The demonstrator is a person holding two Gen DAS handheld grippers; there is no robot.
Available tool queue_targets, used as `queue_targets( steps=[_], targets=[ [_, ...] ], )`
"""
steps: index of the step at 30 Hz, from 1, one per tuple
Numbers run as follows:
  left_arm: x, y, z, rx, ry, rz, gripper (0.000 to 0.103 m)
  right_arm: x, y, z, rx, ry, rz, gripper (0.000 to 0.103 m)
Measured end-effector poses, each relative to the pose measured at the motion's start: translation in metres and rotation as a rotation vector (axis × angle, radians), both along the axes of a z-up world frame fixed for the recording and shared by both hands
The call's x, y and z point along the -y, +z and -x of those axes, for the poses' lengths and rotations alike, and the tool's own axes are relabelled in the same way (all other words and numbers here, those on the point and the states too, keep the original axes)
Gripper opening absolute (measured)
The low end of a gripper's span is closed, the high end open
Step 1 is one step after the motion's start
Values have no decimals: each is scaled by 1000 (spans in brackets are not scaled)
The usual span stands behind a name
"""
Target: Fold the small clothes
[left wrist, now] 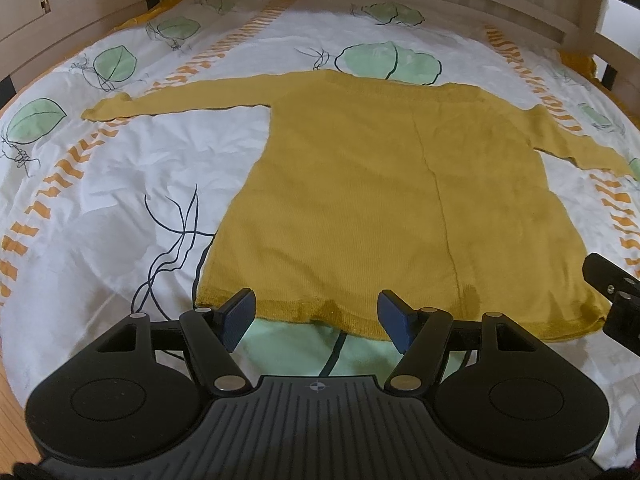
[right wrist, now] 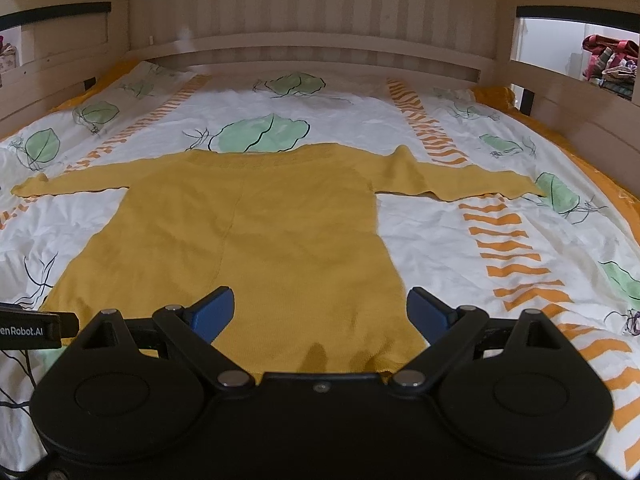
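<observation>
Both grippers wide open, empty, at the near hem.
Your left gripper [left wrist: 316, 320] and right gripper [right wrist: 320, 312] hover over the mustard sweater [left wrist: 360, 184], flat on the duvet [left wrist: 100, 200]. Looks soft, light, floppy: pinch the hem corners, then the far sleeves.

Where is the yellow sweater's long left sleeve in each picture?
Left wrist view: the sleeve runs to the upper left, flat on the quilt.
Right wrist view: the same sleeve reaches the left edge, at mid-height.
Shared landmark: the big green leaf just behind the sweater's neckline.
</observation>
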State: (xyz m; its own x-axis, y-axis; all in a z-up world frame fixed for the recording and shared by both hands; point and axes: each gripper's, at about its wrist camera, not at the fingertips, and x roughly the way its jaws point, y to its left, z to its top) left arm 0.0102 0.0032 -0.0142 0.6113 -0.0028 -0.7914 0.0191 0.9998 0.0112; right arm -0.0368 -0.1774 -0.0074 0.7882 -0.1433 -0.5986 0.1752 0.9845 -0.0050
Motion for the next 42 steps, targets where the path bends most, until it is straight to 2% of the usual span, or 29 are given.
queue_targets(
  steps=[18,24,29,32,35,38,42],
  targets=[
    [1,-7,-22,-43,1,13,66,3,-8,-24,-17,16,-31,93],
    [5,-1,-55,1,-31,12,66,25,-6,-44,-3,8,-93,93],
    [16,4,-104,77,-52,-12,66,65,-3,-70,36,3,-117,93],
    [29,1,-137,111,-83,-48,66,101,-5,-90,31,-47,-118,92],
    [40,-7,-166,128,-113,-68,66,143,-11,-112,16,-104,-95,81],
    [48,-14,-193,126,-127,-49,66,194,-18,-135,-10,-176,-133,68],
    [58,-28,-218,173,-136,-40,66,261,-31,-157,-23,-289,-164,66]
  ],
)
